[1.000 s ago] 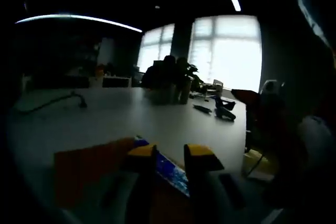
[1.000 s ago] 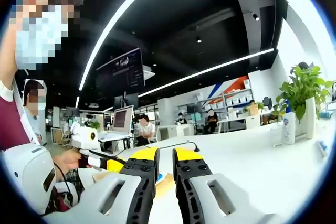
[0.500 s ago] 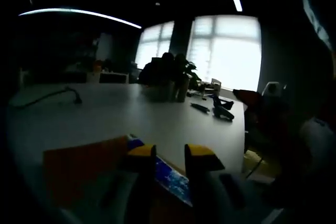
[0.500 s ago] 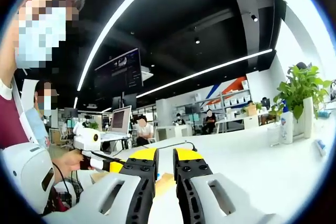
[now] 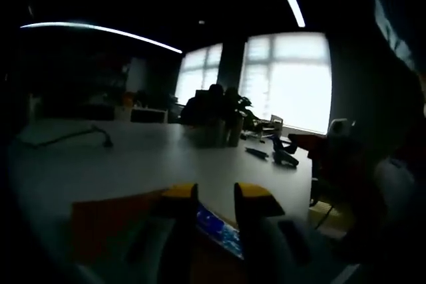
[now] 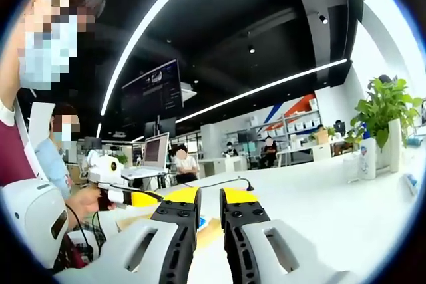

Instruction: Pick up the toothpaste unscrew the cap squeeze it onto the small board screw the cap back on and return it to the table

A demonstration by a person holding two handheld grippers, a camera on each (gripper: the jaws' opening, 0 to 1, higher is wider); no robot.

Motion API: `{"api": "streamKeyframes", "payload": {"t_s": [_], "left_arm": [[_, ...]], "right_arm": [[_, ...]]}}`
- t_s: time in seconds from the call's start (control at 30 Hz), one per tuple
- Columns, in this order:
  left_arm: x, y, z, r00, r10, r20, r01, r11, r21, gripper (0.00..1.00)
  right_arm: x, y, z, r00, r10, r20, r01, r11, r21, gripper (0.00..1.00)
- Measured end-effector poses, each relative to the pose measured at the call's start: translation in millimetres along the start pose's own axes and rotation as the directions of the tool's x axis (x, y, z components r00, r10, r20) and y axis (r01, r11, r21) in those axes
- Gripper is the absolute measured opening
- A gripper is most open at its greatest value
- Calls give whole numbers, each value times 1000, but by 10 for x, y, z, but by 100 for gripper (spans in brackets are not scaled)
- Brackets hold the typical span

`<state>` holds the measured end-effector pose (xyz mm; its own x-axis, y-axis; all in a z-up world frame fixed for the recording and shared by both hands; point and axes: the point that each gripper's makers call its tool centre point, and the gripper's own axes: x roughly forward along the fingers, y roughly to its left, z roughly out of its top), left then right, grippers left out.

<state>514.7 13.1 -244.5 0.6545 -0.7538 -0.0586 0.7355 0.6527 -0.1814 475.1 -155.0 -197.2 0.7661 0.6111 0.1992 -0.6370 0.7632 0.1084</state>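
L gripper (image 5: 214, 194) pinches the blue toothpaste tube (image 5: 219, 229) at 6 o'clock over the orange board (image 5: 113, 221), prob to steady it for cap work; R gripper (image 6: 210, 199) jaws nearly together, grip unclear.

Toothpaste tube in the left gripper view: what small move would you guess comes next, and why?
Probably tilt the tube down toward the board. The left gripper is shut on it and the orange board lies just beneath. The view is too dark to show whether the cap is off, so this is a guess.
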Motion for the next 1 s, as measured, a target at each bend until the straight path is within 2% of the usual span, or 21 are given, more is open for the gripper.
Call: {"api": "streamKeyframes", "payload": {"t_s": [0.27,0.5,0.57,0.63,0.77,1.0], "left_arm": [[2,42,-17,1000,11,-1,-11,1000,8,25],[-277,231,227,995,66,81,-68,997,23,25],[-372,296,327,988,85,131,-94,994,61,25],[-434,319,329,986,93,136,-101,994,48,25],[-502,386,340,982,117,149,-126,991,52,25],[-557,425,387,976,119,180,-137,987,89,25]], "right_arm": [[22,-17,3,1000,-7,-4,7,1000,-6,11],[-24,-166,104,999,-31,20,31,999,-17,12],[10,-133,90,1000,-12,21,11,1000,26,12],[49,-54,48,1000,28,10,-28,998,57,13],[88,-31,-18,1000,28,-13,-27,998,51,13],[41,-132,11,1000,-14,-4,14,998,60,13]]}}
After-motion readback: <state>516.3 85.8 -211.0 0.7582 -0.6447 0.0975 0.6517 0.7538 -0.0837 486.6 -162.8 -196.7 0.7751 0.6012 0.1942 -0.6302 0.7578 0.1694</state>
